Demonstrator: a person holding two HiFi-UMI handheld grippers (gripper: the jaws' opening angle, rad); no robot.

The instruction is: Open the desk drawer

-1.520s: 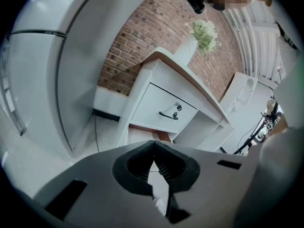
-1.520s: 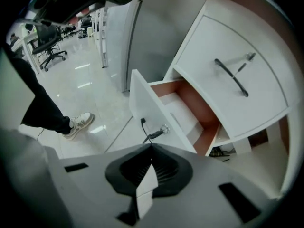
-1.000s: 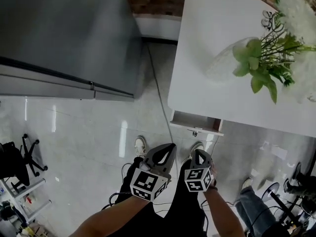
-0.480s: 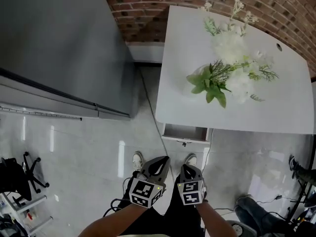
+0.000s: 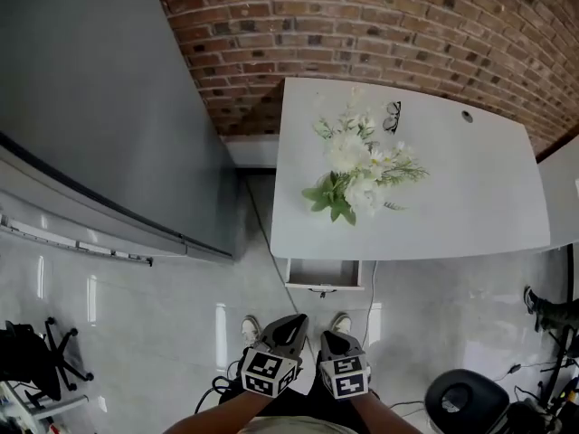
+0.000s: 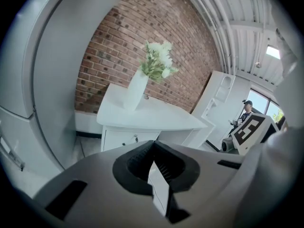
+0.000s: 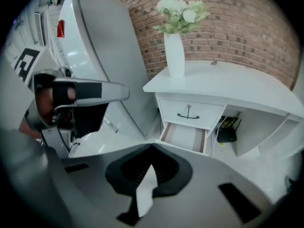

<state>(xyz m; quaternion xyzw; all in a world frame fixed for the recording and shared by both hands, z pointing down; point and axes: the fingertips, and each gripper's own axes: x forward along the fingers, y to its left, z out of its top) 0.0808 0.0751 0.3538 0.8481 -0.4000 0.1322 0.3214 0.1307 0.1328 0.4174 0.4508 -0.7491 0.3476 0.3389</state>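
Holding nothing: your left hand-held gripper point(image 5: 290, 321) and right hand-held gripper point(image 5: 332, 336), side by side, jaws pressed together. Beyond them, drawer point(image 5: 324, 273) pulled out under bench point(image 5: 470, 197) front edge. Flowers point(image 5: 355, 165) on top; brick wall point(image 5: 362, 34) behind.

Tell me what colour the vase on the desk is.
White; the vase shows best in the right gripper view.
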